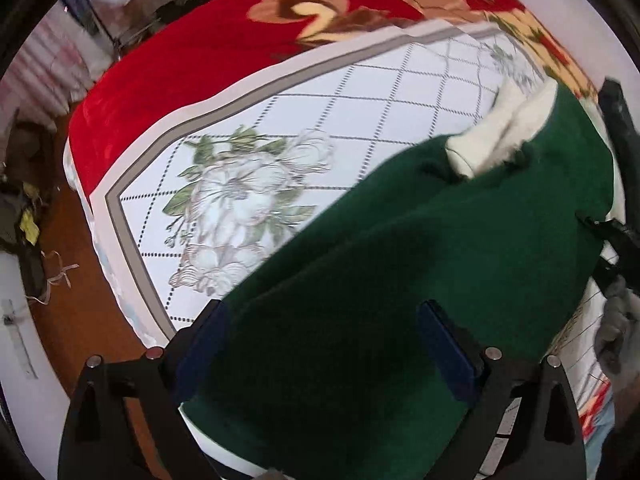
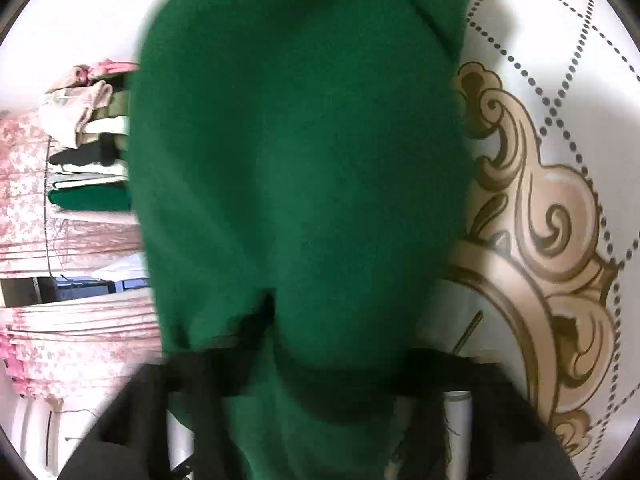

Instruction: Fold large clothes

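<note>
A dark green garment (image 1: 400, 260) with a white lining (image 1: 500, 128) lies across the near right part of the bed. My left gripper (image 1: 324, 344) hangs above its near end, pointing down and open. Its blue pads (image 1: 204, 344) stand wide apart and touch no cloth. In the right wrist view the green garment (image 2: 304, 160) fills the middle and drapes over my right gripper (image 2: 320, 364). The cloth bunches between the jaws, which are shut on it, and the fingertips are hidden under it. At the right edge of the left wrist view I see a grey gloved hand (image 1: 616, 332) on black gripper parts.
The bed has a white sheet (image 1: 280, 128) with a flower print and dotted lattice, and a red blanket (image 1: 180, 60) behind it. Brown floor (image 1: 80, 312) and clutter lie left of the bed. A pile of folded clothes (image 2: 88, 140) and pink curtains (image 2: 60, 340) show at left.
</note>
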Available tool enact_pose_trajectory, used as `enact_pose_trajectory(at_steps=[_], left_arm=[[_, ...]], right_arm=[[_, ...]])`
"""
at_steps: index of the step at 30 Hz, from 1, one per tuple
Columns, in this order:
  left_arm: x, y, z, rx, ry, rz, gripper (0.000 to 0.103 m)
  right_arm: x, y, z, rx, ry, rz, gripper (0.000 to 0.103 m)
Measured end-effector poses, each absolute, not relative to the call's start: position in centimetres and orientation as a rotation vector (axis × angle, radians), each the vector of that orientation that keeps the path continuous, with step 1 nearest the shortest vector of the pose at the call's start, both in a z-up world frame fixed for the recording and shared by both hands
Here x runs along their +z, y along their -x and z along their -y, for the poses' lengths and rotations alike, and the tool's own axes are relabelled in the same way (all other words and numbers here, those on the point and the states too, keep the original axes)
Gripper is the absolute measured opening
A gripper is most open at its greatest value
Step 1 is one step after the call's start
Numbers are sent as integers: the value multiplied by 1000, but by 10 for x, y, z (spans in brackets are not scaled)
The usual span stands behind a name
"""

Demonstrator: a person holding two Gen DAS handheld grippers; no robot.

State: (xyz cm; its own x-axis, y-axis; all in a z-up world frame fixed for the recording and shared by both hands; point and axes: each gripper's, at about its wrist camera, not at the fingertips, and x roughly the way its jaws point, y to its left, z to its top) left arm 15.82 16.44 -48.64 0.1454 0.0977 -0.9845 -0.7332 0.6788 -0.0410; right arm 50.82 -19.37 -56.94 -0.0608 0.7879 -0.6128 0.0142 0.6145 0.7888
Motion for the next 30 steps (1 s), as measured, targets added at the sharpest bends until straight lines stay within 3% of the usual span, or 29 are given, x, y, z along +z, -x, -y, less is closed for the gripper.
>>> enact_pose_trajectory(at_steps=[4,10,11,14,15,17,22,26,30], left_arm=[[-477,-171,-146,644,539,-1302,97],[-468,-188,-98,562,423,-1332,97],[-471,-191,-86,536,404,-1349,97],[-480,-202,-55,480,353,-1393,97],[-482,-208,-41,451,324,-1398,97],[-484,-217,-20,411,270,-1404,97],[-508,-249,3,390,182,-1414,97],[-544,-289,-6,433,181,-1449,98],[-566,-303,-15,442,210,-1482,101]], right_arm=[[-539,-476,243,551,-798,-1426,18],[-508,-344,410,80,-945,-1432,20],[-507,-319,429,31,-912,-1472,22],[-530,-276,475,-74,-917,-1658,43],[-537,-270,471,-76,-895,-1716,44],[-541,-265,482,-17,-855,-1844,46],[-490,-268,483,63,-606,-1919,49],[-445,-307,461,151,-420,-1852,49],[-440,-361,438,256,-365,-1721,49]])
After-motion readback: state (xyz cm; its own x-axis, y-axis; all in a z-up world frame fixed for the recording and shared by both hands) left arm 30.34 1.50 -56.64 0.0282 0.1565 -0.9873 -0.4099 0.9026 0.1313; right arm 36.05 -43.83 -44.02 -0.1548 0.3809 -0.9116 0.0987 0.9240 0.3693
